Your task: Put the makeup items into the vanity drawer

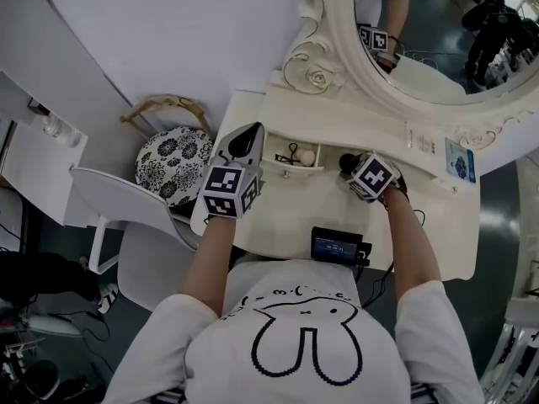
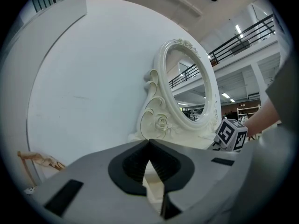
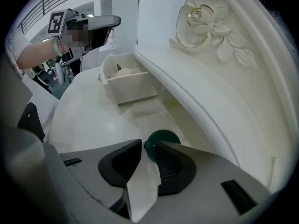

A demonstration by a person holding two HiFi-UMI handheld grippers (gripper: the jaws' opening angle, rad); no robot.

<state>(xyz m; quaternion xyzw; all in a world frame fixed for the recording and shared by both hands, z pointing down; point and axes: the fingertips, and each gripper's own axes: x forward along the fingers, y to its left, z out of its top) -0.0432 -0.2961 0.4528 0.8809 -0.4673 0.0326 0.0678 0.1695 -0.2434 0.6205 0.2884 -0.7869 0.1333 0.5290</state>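
Observation:
A dark green round makeup item point(image 3: 163, 138) lies on the white vanity top point(image 3: 88, 120), below the mirror's shelf. My right gripper point(image 3: 147, 145) is shut on its near edge; in the head view the item point(image 1: 346, 162) shows dark at the jaw tips of the right gripper point(image 1: 352, 167). The small drawer point(image 1: 290, 169) stands pulled out left of it, holding a beige round item point(image 1: 307, 156) and a black looped thing point(image 1: 291, 151). My left gripper point(image 1: 255, 131) hovers at the drawer's left end, raised off the top, jaws shut and empty point(image 2: 149, 142).
The ornate oval mirror point(image 1: 320, 74) rises at the back of the vanity. A black device with a lit screen point(image 1: 337, 247) sits at the front edge. A small blue-printed card point(image 1: 461, 160) lies far right. A patterned stool point(image 1: 173, 162) and a white chair point(image 1: 143, 225) stand left.

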